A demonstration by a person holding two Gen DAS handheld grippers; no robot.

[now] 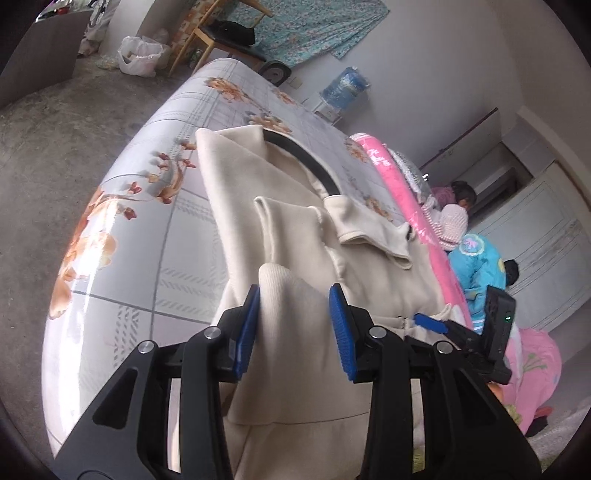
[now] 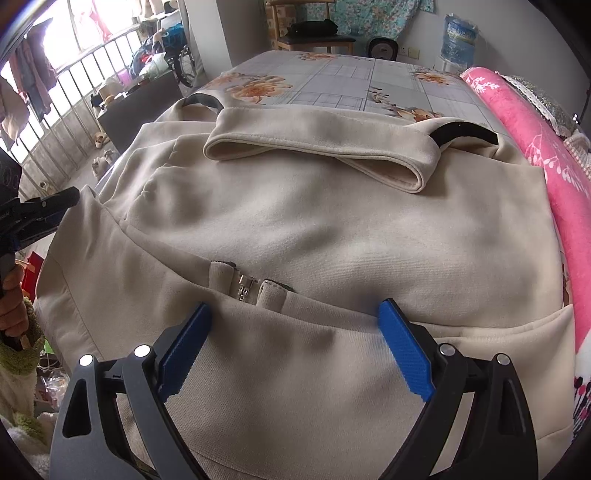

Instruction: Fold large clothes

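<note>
One cream zip-up jacket point(image 2: 314, 221) lies spread across the near part of a bed point(image 1: 147, 206), its lower part drooping over the bed's near edge, a sleeve point(image 2: 317, 147) folded across the upper body and the zipper pull point(image 2: 243, 288) peeking out at a fold line near the middle. The left hand-held gripper point(image 1: 295, 314) has its blue pads spread, with a raised ridge of the jacket's ribbed edge standing between them; the pads look beside the cloth rather than clamped on it. The right hand-held gripper point(image 2: 295, 339) hovers over the near panel of the jacket with jaws wide apart, holding nothing.

The step in hand looks like taking hold of the near portion to fold it up. To do it well, I would judge that each gripper should close on a full thickness of fabric at matching points either side, lift together and keep the edge level so the sleeve on top does not slide off. The thick cloth will likely resist creasing, so pressing it flat afterwards helps.

The bed carries a floral grid-patterned sheet. A pink blanket point(image 2: 535, 147) runs along its right side. Beyond stand a wooden chair point(image 2: 314, 33), a water dispenser bottle point(image 2: 460, 40), and a barred window point(image 2: 74, 62).
</note>
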